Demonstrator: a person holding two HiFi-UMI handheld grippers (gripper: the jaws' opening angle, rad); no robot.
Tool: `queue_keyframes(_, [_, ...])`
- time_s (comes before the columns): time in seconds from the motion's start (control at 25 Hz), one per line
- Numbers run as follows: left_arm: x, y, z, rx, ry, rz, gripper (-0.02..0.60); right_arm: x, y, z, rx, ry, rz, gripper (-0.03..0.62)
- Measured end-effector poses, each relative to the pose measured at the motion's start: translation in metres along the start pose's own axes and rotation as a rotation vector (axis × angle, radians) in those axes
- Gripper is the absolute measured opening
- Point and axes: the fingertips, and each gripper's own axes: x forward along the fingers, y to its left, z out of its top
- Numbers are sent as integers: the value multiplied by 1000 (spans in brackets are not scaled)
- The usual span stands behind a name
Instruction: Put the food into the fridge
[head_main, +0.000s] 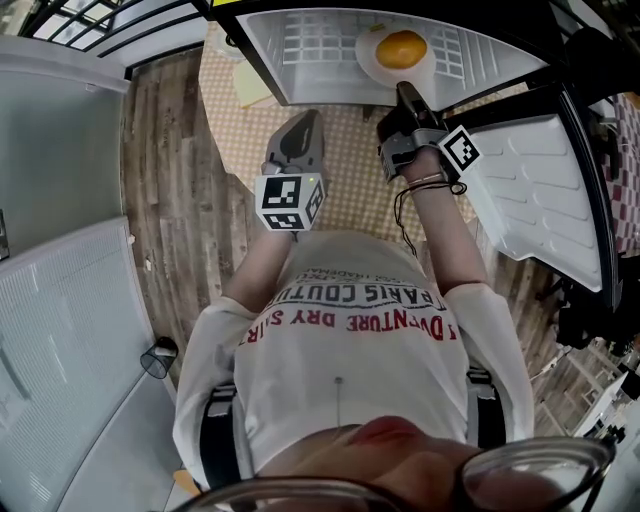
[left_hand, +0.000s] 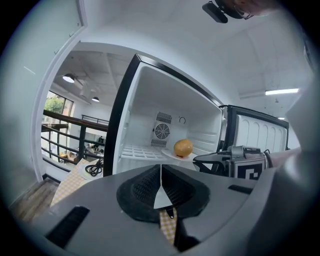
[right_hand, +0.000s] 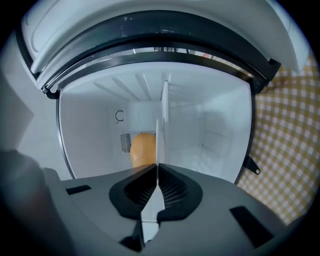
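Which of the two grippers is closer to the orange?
Right. The right gripper pinches the plate under the orange; the left gripper is back outside the fridge.

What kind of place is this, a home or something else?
Probably an indoor loft or studio corner: an open small fridge by a checked mat, wood-plank floor, and a black railing.

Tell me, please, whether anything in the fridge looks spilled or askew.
Nothing stands out: the orange sits on the white plate, which the right gripper holds level by its rim inside the open fridge.
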Motion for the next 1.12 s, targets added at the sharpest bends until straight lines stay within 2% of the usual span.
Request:
queue_keyframes(0.48, [14,8,-3,-22,11,11,28,31,-1,5,2,-11,-45,31])
queue_keyframes(1.0, [18,10,-12,-36,27,18,28,40,2,6,-38,-14,-36,35])
queue_keyframes(1.04, [19,9,-12,-37,28,17,28,39,1,6,-47,-14,-42,73])
queue_keyframes(1.08, [19,7,-12,-37,28,15,28,37,0,6,-51,-15,-46,151])
queue_keyframes(1.12, [19,6,-12,-36,28,13,28,35,-1,7,-53,-15,-48,160])
